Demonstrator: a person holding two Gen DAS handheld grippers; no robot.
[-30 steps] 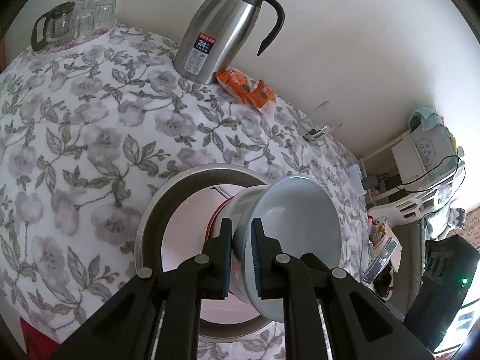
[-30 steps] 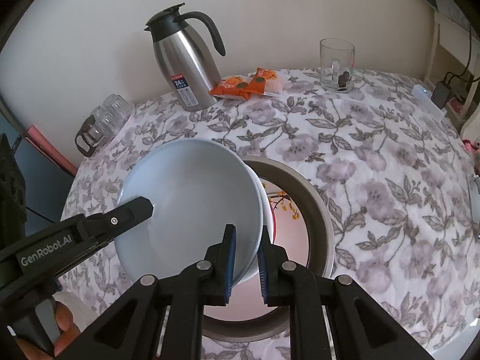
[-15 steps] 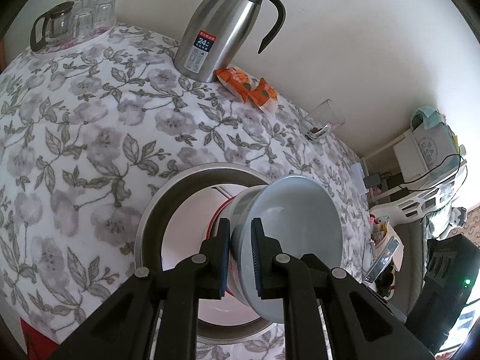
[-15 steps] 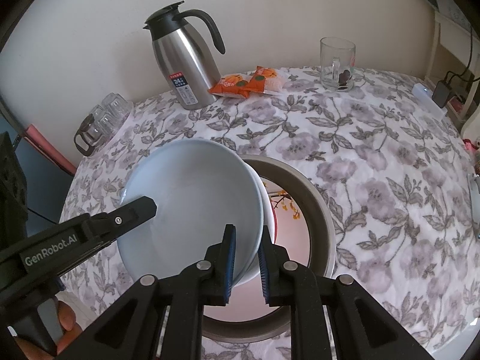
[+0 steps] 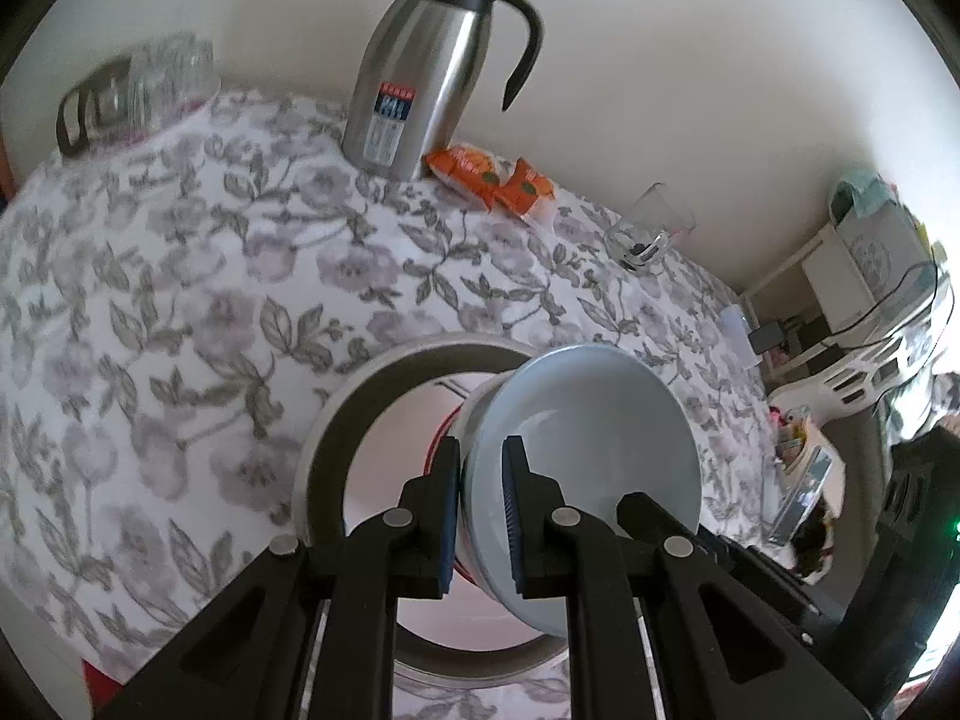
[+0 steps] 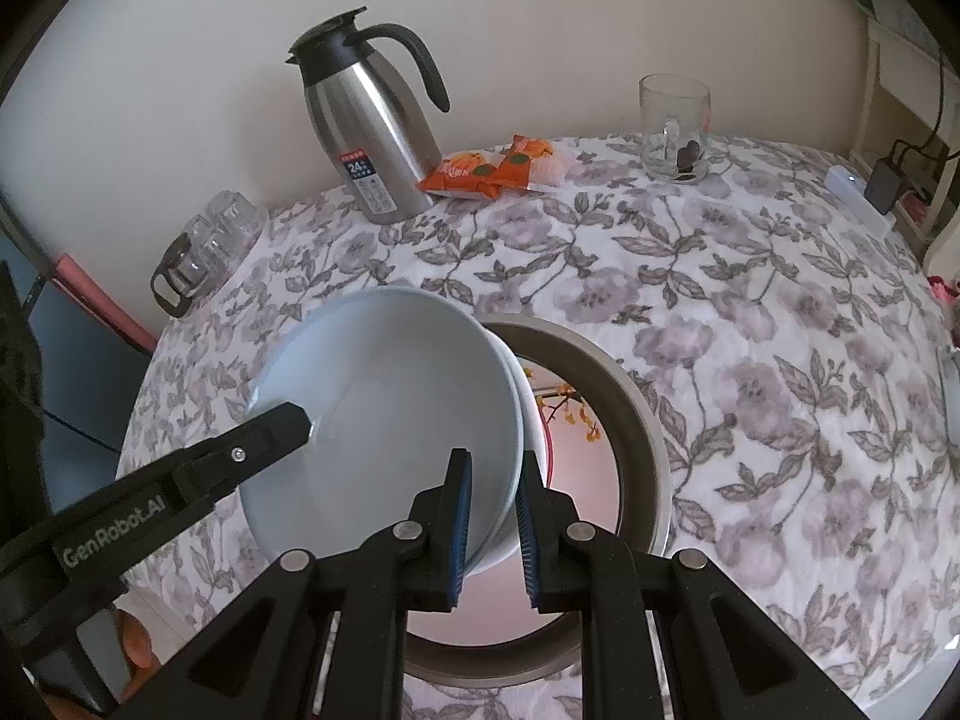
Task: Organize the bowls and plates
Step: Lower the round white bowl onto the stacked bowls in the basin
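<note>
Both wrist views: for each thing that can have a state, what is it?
Left gripper: shut on the bowls' rim.
Right gripper: shut on the opposite rim.
Bowls: nested, tilted, held above the plate.
Plate: flat on the tablecloth.
Thermos: upright, lid closed.
Glass mug: upright, something dark at the bottom.

Readable words and numbers I see

On my left gripper (image 6: 282,426), the arm carries "GenRobot.AI" in white letters. The label (image 6: 362,173) on the steel thermos jug (image 6: 366,120) shows "24"; its other print I cannot read.
</note>
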